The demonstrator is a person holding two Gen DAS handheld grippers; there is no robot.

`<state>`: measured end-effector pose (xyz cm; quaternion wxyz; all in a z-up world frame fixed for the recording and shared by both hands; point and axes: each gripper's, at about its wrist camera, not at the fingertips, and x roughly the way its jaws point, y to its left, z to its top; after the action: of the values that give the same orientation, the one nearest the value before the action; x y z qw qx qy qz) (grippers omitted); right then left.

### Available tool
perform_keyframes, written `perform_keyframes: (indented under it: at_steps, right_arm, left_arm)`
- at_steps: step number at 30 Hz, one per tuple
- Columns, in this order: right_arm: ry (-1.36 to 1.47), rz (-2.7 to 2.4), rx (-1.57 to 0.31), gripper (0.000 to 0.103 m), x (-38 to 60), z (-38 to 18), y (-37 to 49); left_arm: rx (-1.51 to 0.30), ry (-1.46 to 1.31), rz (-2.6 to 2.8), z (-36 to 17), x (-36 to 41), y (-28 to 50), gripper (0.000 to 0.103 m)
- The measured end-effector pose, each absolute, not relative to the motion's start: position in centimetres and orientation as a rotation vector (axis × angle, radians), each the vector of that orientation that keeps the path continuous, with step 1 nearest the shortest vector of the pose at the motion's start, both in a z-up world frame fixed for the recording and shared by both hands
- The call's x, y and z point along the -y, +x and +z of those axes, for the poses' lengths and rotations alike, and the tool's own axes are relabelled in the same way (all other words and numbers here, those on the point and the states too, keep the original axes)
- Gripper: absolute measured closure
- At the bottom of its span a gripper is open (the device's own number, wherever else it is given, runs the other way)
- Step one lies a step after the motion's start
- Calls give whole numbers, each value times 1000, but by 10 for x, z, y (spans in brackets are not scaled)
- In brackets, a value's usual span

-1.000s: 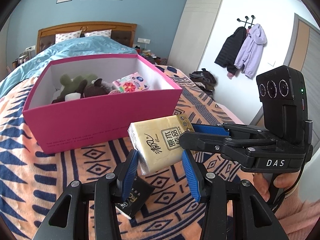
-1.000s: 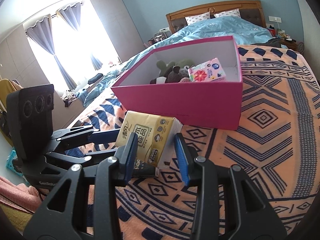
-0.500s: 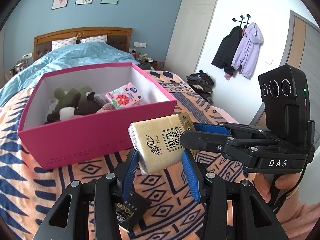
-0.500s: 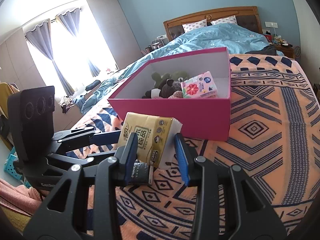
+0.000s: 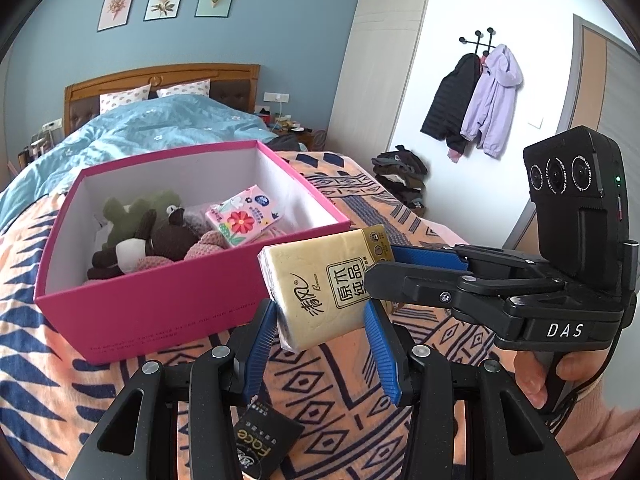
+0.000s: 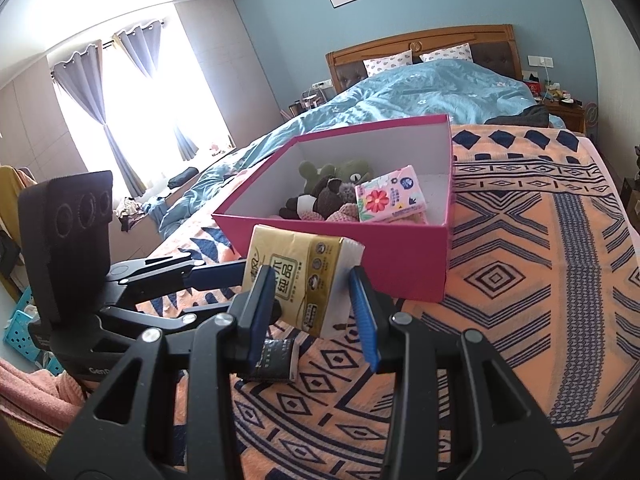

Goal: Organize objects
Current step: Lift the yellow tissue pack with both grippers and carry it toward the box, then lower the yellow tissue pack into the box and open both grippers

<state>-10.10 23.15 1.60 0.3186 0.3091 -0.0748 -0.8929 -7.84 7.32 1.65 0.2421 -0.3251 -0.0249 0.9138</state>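
Both grippers hold one yellow tissue pack (image 5: 324,288) in the air above the patterned blanket. My left gripper (image 5: 320,344) pinches its lower end; my right gripper (image 5: 384,276) comes in from the right and clamps its side. In the right wrist view the pack (image 6: 296,276) sits between my right gripper's (image 6: 316,304) blue fingers, with the left gripper (image 6: 224,272) reaching in from the left. The pink box (image 5: 160,304) stands just beyond, holding plush toys (image 5: 140,232) and a floral tissue pack (image 5: 244,220). A small black packet (image 5: 260,444) lies on the blanket below.
The box (image 6: 400,264) sits on an orange and navy blanket (image 6: 520,300) over a bed with a blue duvet (image 5: 140,132). Coats (image 5: 480,100) hang on the right wall. A blue basket (image 6: 20,320) stands on the floor at left.
Both grippers have risen together with the yellow tissue pack, so the box interior shows more from above. The grips have not changed.
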Motion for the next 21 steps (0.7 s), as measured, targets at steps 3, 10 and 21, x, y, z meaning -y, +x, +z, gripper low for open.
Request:
perform_keyframes:
  at_steps: [3, 10, 21]
  right_arm:
    - [804, -2354, 189, 61, -232, 19, -104]
    - [792, -2363, 182, 61, -234, 25, -113]
    - [778, -2368, 188, 61, -237, 32, -125]
  left_arm:
    - [60, -881, 2504, 20, -75, -83, 57]
    - [48, -866, 2515, 25, -77, -90, 57]
    - [45, -859, 2524, 30, -79, -104, 57]
